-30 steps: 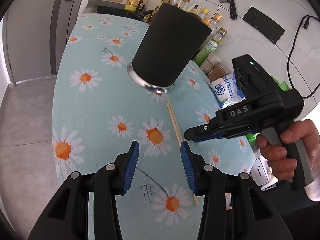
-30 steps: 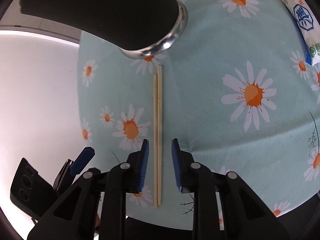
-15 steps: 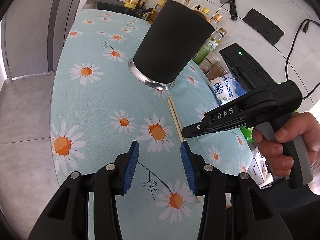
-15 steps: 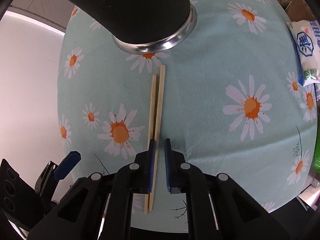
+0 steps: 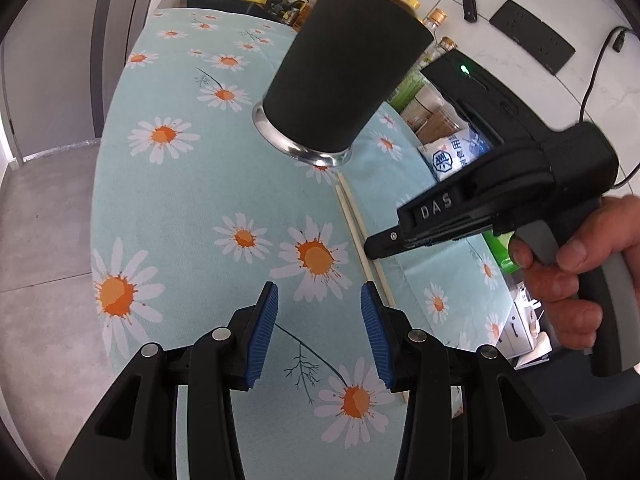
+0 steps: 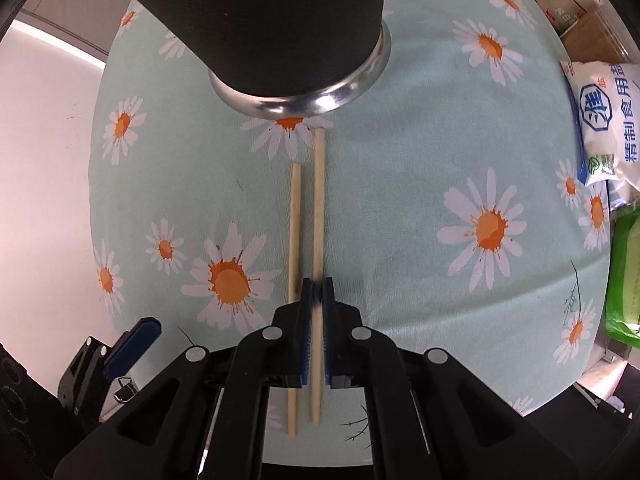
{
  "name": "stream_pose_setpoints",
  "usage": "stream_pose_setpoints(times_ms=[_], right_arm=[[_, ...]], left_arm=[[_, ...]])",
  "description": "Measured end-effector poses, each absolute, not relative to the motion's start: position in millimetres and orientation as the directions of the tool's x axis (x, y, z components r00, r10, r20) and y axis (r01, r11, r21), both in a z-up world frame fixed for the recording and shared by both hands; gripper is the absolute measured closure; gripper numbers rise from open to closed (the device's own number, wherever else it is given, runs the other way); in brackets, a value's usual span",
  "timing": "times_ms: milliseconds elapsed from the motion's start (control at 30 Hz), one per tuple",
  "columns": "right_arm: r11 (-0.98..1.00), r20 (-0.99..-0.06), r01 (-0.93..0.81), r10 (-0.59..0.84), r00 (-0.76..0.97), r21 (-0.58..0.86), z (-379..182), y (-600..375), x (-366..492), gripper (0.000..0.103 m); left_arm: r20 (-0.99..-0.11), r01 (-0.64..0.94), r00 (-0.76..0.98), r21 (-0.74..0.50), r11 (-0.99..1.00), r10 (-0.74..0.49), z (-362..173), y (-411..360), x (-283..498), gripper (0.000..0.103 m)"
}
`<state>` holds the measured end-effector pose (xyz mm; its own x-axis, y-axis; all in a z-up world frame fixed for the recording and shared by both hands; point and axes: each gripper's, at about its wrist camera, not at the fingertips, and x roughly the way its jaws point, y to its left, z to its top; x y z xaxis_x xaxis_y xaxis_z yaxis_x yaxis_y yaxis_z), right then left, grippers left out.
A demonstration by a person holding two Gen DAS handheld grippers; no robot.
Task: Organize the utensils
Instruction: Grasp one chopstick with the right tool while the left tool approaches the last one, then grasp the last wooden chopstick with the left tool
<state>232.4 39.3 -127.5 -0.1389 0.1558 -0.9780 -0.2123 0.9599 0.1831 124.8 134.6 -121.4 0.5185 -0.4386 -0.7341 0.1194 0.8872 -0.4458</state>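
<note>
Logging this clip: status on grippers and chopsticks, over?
Right gripper shut on one chopstick. Left gripper open, empty. Second chopstick on cloth alongside. Black holder ahead, nothing blocking.

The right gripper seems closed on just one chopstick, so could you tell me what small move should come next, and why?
Probably a short lift. The right gripper is shut on the right chopstick, while the left chopstick lies outside its fingers on the tablecloth. Raising it would free the stick for the black holder. The left gripper is open and idle.
</note>
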Motion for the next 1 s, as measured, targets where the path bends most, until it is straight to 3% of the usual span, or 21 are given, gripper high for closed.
stream_pose_setpoints(times_ms=[400,800,867,1000], right_arm=[[0.934,-0.960,-0.232,0.247,-0.133,0.272,-126,-5,245,0.098],[0.872,-0.916,-0.281,0.389,-0.103,0.401,-99,-75,264,0.098],[0.858,-0.904,-0.285,0.415,-0.107,0.427,-97,-91,268,0.098],[0.836,-0.884,-0.288,0.451,-0.127,0.467,-97,-111,264,0.098]], left_arm=[[-0.781,0.105,0.480,-0.402,0.910,-0.401,-121,112,130,0.062],[-0.878,0.057,0.409,-0.248,0.967,-0.249,-117,59,157,0.064],[-0.895,0.036,0.383,-0.233,0.972,-0.229,-120,52,163,0.072],[-0.931,-0.029,0.322,-0.191,0.981,-0.172,-129,43,177,0.077]])
